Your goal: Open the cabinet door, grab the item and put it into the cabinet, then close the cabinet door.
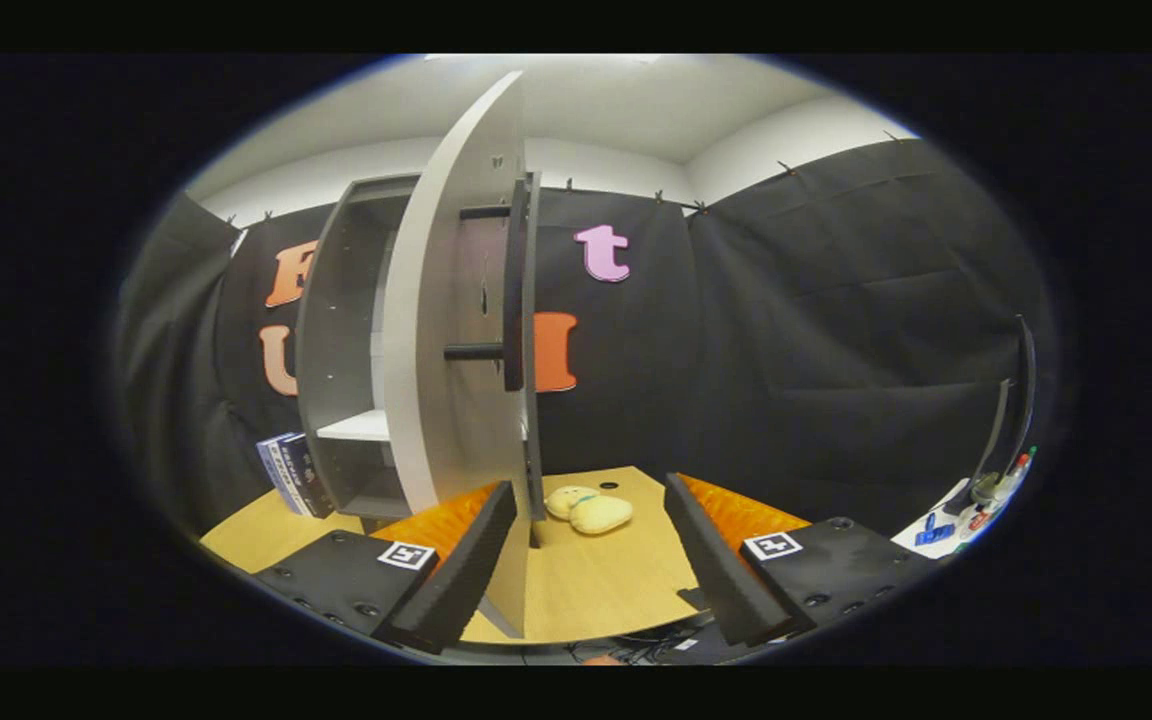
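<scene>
The gripper [591, 545] is seen spread wide above the wooden table [596, 585], its two fingers parted and nothing held between them. The lower edge of the open cabinet door [456, 330] is seen just inside the left finger [466, 570], though contact between the two cannot be judged. The door is swung out toward the gripper, edge-on, and a dark bar handle [514, 290] is carried on its face by two short posts. Just beyond the fingers, and just right of the door's lower edge, a pale yellow plush toy [591, 510] is laid on the table top, apart from both fingers. Behind the door, to its left, the grey cabinet [341, 350] is shown standing upright on the table, its inside exposed and a white shelf [361, 427] visible in its lower half. A stack of blue-and-white boxes [288, 472] is leaned against the cabinet's left side at its foot. Black cloth is hung as a wall behind the cabinet, with a white ceiling above. Well to the right of the door, past the right finger, a white surface [941, 520] is glimpsed bearing small blue and red objects [976, 510], too small to be identified.
</scene>
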Demonstrator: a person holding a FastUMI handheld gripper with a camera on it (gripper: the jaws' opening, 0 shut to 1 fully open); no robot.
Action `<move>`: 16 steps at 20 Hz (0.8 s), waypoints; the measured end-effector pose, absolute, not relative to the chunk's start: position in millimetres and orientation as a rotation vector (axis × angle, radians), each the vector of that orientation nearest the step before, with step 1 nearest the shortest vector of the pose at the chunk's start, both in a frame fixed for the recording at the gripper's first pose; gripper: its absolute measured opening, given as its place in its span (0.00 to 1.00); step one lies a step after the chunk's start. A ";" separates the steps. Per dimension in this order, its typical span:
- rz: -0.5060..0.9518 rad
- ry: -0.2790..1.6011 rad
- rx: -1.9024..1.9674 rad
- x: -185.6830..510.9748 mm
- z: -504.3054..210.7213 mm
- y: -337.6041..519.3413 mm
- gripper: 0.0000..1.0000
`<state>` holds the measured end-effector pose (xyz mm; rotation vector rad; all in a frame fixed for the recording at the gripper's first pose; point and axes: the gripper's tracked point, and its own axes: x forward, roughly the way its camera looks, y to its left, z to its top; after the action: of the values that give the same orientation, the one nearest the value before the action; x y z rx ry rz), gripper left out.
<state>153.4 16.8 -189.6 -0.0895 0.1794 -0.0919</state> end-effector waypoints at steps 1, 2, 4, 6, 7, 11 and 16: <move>-0.084 0.177 -0.088 154.6 -192.4 27.8 0.97; -0.067 0.175 -0.078 155.3 -193.7 41.4 0.97; -0.034 0.183 -0.056 159.3 -198.6 67.6 0.97; 0.003 0.189 -0.029 167.4 -206.7 95.0 0.97; 0.024 0.189 -0.014 171.9 -209.9 108.5 0.97; 0.018 0.216 0.000 202.0 -239.5 143.8 0.97; 0.123 0.253 -0.010 237.9 -269.1 224.8 0.97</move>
<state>237.9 224.8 -269.1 -0.0096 0.2528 0.1230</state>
